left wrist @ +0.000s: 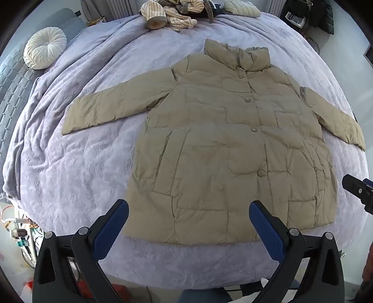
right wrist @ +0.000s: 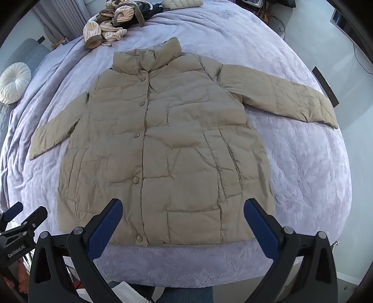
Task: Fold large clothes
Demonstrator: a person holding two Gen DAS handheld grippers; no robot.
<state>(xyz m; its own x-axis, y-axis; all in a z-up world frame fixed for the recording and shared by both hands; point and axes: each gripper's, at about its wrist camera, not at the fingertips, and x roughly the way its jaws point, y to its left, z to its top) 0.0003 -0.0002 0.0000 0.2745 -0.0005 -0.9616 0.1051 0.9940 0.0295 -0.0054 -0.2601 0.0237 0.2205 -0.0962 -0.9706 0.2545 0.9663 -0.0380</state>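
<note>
While both tools hover above the near edge of the bed, the left gripper (left wrist: 188,212) has its 2 blue-padded black fingers (left wrist: 112,223) spread wide with nothing between them. The right gripper (right wrist: 183,209) is spread just as wide and also holds nothing. In the right wrist view the left gripper appears low at the left edge; in the left wrist view the right gripper shows as a black tip at the right edge.

Just beyond the fingertips lies the khaki quilted puffer coat (left wrist: 221,149), spread flat and face up on the lavender textured bedspread (left wrist: 77,177). Its hem is nearest the grippers and its stand-up collar (left wrist: 240,56) points to the far side. The front is closed, with a row of round snap buttons (left wrist: 260,172) running up the middle. Both sleeves stretch out sideways, the left sleeve (left wrist: 112,107) and the right sleeve (right wrist: 279,95) lying flat on the bedspread.

At the far side of the bed rests a heap of cream striped knitwear (left wrist: 167,14), well apart from the coat. A round white pleated cushion (left wrist: 44,46) sits at the far left.
</note>
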